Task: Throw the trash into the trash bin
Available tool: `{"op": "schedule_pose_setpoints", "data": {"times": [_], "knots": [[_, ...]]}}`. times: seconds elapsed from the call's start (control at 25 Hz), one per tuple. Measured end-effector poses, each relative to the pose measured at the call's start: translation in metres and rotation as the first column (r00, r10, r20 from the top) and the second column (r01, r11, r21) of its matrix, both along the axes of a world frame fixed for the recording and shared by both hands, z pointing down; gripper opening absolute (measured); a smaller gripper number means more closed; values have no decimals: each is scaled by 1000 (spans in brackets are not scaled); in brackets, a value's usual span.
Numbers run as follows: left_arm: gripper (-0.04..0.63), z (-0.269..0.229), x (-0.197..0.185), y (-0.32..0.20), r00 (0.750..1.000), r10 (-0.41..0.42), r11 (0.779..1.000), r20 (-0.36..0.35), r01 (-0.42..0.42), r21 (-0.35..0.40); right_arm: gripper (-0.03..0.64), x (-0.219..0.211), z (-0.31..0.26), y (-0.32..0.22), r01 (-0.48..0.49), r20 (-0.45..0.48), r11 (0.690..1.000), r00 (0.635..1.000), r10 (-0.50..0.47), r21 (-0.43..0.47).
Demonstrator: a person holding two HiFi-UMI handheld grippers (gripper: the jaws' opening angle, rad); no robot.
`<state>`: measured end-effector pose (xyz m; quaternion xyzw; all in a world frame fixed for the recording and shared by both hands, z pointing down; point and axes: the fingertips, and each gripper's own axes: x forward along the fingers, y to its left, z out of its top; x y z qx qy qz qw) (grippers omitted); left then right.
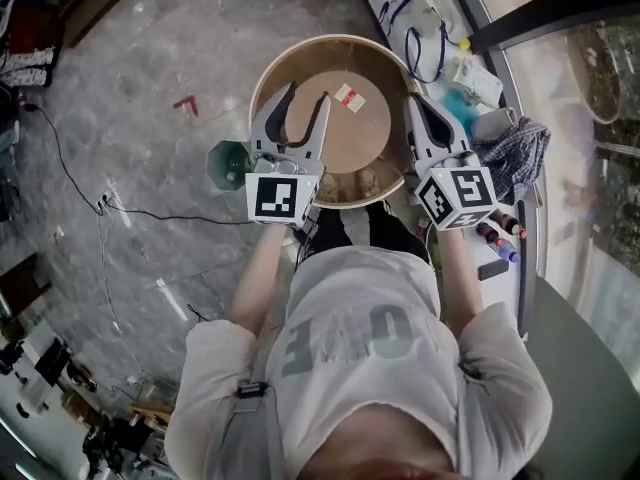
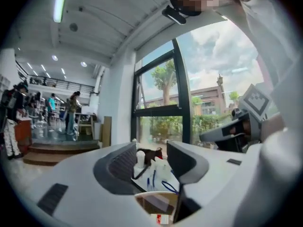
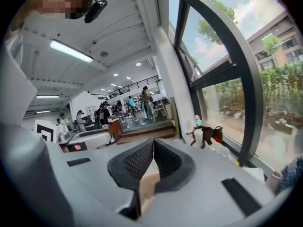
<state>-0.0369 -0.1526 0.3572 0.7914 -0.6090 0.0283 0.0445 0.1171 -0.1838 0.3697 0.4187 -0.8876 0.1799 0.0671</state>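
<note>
Left gripper [image 1: 309, 91] half open, right gripper [image 1: 413, 100] shut, both empty above the bin [image 1: 335, 38] at 12 o'clock. Trash [image 1: 347, 95] lies inside, toward 1 o'clock; clipping the rim could tip it out.

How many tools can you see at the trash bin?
2. The left tool reaches over the left side of the trash bin, jaws apart and empty. The right tool lies along its right rim, jaws together. None appear hidden.
</note>
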Motion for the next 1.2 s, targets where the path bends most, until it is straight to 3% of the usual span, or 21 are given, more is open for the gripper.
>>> {"op": "schedule_pose_setpoints", "data": {"times": [0.04, 0.16, 0.2, 0.28, 0.4, 0.48, 0.52, 0.6, 0.68, 0.88, 1.0, 1.08, 1.2], "knots": [[205, 23, 10, -16, 999, 51, 998, 9, -51, -44, 14, 15, 12, -6, -32, -12, 999, 999, 32, -19], [246, 96, 38, -55, 971, 206, 971, 120, -188, -146, 14, 53, 54, -18, -105, -48, 991, 994, 102, -82], [264, 123, 48, -64, 946, 276, 952, 170, -245, -181, 14, 63, 69, -20, -122, -60, 987, 991, 116, -104], [289, 182, 66, -77, 873, 421, 894, 247, -353, -275, 14, 79, 99, -22, -145, -82, 979, 988, 134, -145], [314, 261, 83, -86, 769, 579, 793, 272, -453, -407, 14, 93, 145, -18, -185, -100, 959, 981, 166, -216], [318, 310, 92, -77, 680, 672, 716, 292, -497, -490, 14, 98, 173, -5, -208, -104, 939, 977, 186, -273], [321, 334, 95, -70, 621, 721, 670, 306, -515, -535, 14, 98, 185, 1, -216, -105, 930, 976, 193, -299], [328, 379, 100, -60, 483, 809, 575, 334, -535, -619, 14, 98, 207, 9, -220, -105, 915, 975, 196, -338], [333, 416, 102, -56, 347, 868, 495, 356, -537, -683, 14, 98, 225, 13, -217, -107, 906, 976, 190, -363], [334, 476, 104, -51, 56, 922, 355, 383, -513, -781, 14, 105, 252, 18, -231, -117, 887, 973, 201, -400], [334, 494, 105, -47, -43, 934, 291, 355, -487, -824, 14, 112, 258, 15, -247, -126, 880, 969, 214, -406], [334, 503, 104, -46, -90, 939, 257, 333, -460, -850, 14, 116, 259, 11, -256, -134, 877, 966, 221, -407], [333, 513, 102, -47, -145, 938, 230, 316, -421, -878, 14, 117, 260, 9, -264, -140, 875, 964, 226, -406]]}}
